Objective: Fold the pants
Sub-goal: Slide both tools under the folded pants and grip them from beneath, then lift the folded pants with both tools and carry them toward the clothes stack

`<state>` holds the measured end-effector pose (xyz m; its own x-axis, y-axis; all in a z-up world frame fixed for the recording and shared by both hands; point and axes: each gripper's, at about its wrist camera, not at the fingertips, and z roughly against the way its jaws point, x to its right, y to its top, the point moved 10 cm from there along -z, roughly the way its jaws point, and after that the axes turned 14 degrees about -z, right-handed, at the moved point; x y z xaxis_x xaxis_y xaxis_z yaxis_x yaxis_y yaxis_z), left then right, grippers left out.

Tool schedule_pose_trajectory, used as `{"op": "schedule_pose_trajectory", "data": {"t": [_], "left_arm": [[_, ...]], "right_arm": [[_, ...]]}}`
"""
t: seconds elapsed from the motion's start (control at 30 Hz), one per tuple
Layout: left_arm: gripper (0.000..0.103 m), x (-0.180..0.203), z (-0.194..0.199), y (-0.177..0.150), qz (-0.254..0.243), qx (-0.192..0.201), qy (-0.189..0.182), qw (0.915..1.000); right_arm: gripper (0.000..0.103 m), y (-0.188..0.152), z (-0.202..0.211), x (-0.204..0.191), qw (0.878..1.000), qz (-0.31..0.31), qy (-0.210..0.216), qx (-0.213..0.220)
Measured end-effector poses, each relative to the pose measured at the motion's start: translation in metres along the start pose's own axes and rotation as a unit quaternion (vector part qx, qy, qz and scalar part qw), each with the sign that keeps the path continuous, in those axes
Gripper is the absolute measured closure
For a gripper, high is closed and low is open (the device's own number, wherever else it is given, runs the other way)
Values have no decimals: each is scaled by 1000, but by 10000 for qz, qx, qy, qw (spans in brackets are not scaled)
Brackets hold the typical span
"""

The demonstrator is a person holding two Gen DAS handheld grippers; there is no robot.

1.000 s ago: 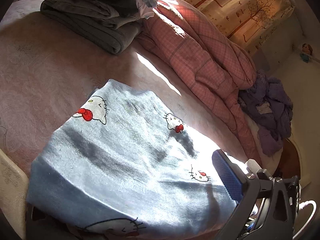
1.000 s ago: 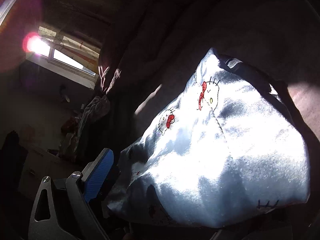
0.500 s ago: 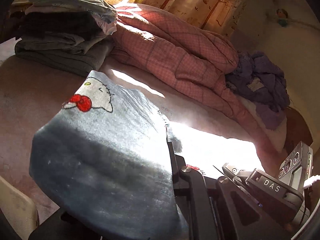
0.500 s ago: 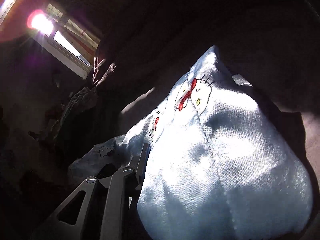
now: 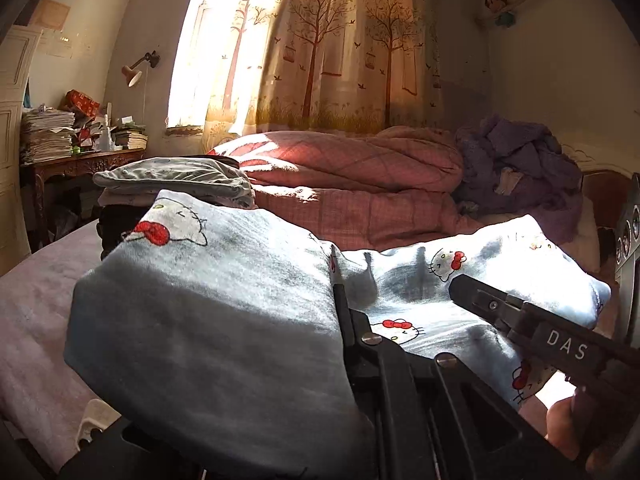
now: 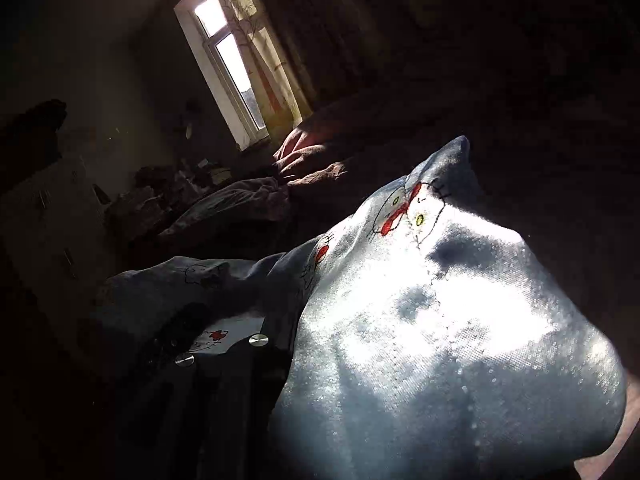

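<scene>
Gripping the pants [image 5: 224, 312], my left gripper [image 5: 340, 300] has its jaws pinched together on the light blue cloth at lower centre of the left view; the fabric bulges over to the left of the fingers and fills the lower left of that frame. In the same view my right gripper [image 5: 472, 294] reaches in from the lower right, its dark finger lying against a sunlit stretch of the pants, with a hand [image 5: 568, 424] below it at the lower right edge.

In the right view my right gripper [image 6: 288, 356] is nearly closed on the pants [image 6: 440, 340]; its dark fingers sit at lower centre-left with cloth pressed between them, and the fabric balloons brightly over the lower right of the frame. The pants hang between the two grippers, raised off the bed [image 5: 36, 304].

Behind, in the left view, a folded clothes stack [image 5: 172, 184] sits at centre left, a pink quilt [image 5: 352, 176] across the middle, a purple heap [image 5: 520, 168] at right, and a tree-print curtain [image 5: 340, 52] along the top.
</scene>
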<state>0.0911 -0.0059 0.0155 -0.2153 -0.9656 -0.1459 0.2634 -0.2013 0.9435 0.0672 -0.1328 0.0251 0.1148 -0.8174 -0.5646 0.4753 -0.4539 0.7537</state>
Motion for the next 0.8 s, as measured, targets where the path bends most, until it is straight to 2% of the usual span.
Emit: {"op": "schedule_pose_trajectory", "data": {"t": [0.27, 0.5, 0.6, 0.8], "left_arm": [[96, -30, 22, 14, -307, 254, 308, 9987], [96, -64, 35, 28, -327, 478, 375, 9976], [96, -81, 40, 41, -329, 657, 258, 9970], [96, -118, 41, 67, -422, 775, 346, 9955]], "right_arm": [[84, -2, 11, -51, 9948, 918, -13, 443], [84, 2, 0, -88, 9929, 1066, 238, 465], [84, 9, -4, -110, 9904, 1195, 339, 615], [84, 20, -17, -151, 9841, 1479, 541, 821]]}}
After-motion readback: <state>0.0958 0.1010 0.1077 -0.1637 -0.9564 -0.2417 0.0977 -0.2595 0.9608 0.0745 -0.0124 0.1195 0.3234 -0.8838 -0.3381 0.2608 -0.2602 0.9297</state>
